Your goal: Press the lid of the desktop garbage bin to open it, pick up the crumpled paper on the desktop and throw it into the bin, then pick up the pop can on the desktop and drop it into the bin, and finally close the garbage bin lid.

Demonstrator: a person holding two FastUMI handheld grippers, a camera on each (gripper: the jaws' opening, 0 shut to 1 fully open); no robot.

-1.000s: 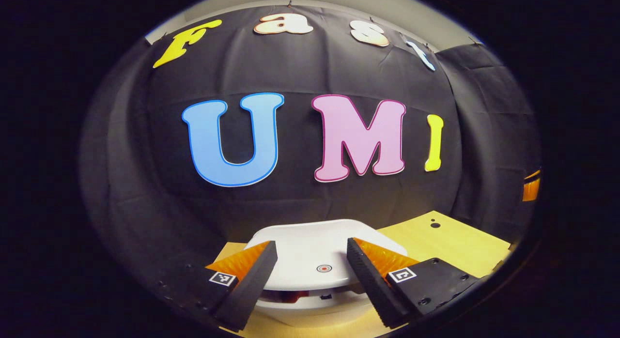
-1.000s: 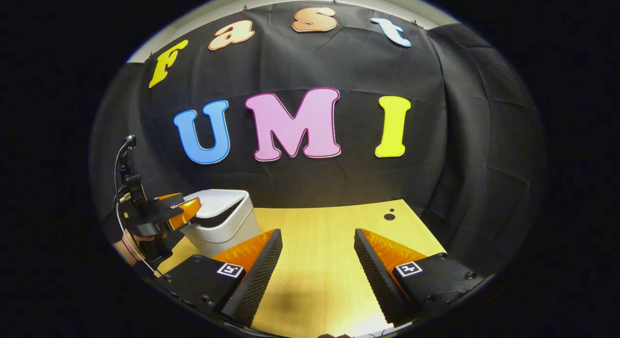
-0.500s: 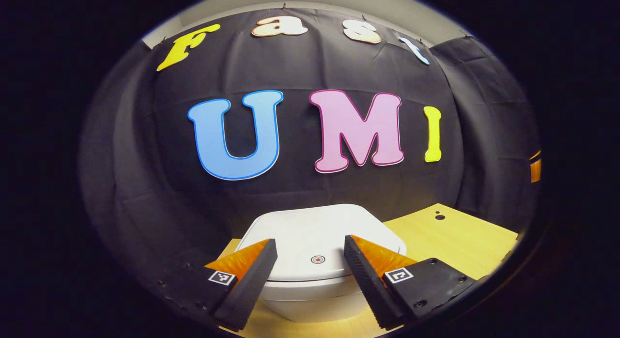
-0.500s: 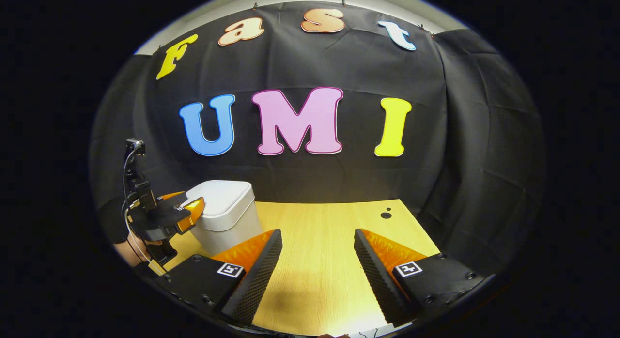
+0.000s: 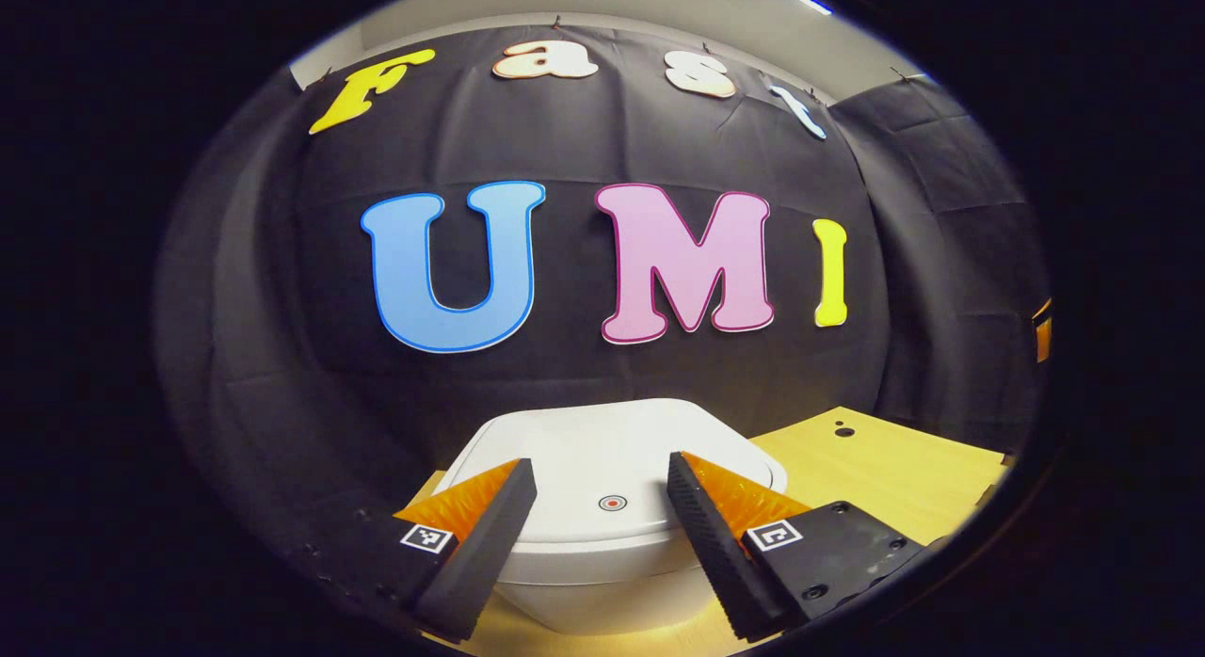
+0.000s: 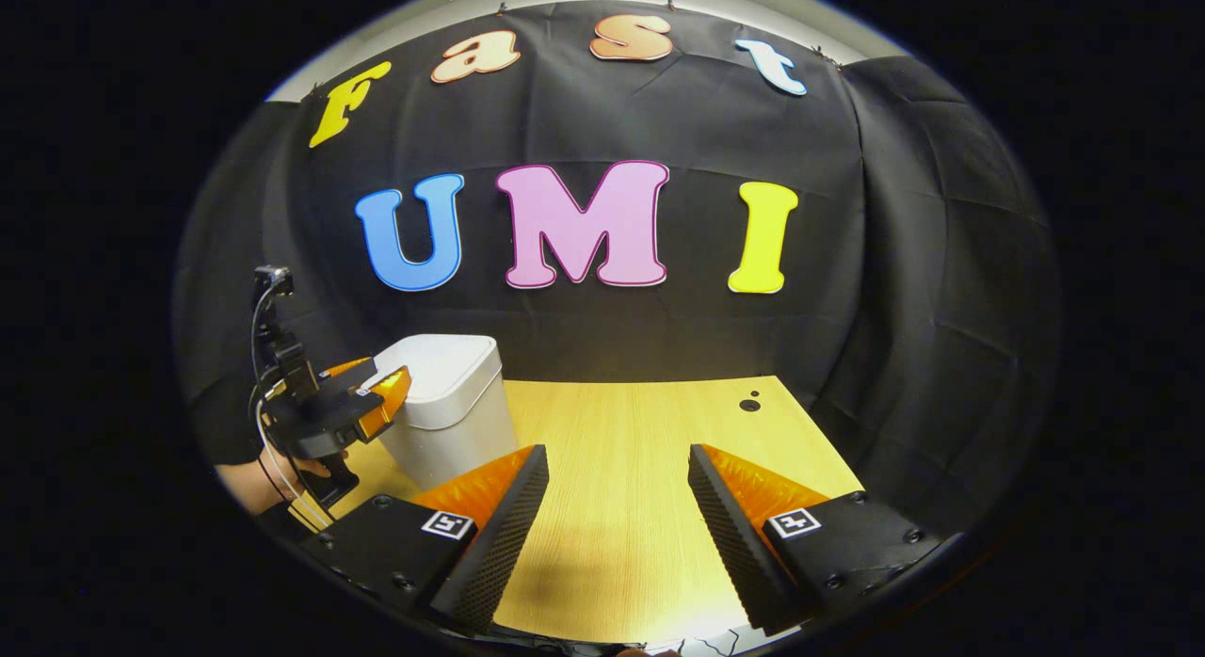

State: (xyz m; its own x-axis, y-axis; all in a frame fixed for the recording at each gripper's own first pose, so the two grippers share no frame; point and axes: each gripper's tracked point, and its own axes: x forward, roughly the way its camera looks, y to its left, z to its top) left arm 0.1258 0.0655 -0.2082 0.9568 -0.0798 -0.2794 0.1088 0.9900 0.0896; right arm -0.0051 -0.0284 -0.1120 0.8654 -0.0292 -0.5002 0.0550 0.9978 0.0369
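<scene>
The white desktop bin stands straight ahead in the left gripper view, its lid lying flat and closed, with a small red dot near the front edge. My left gripper hovers open just in front of and slightly above the lid, touching nothing. In the right gripper view the bin stands at the left of the wooden table, and the left gripper, held by a hand, sits at its near side. My right gripper is open over bare tabletop.
The table runs to the right of the bin up to the black cloth wall. Two small dark holes mark its far right corner. The bin stands close to the back-left cloth.
One second ago the lid stood slightly raised with a gap under it; now it lies shut. The left gripper has eased back a little. The right gripper has barely moved.
</scene>
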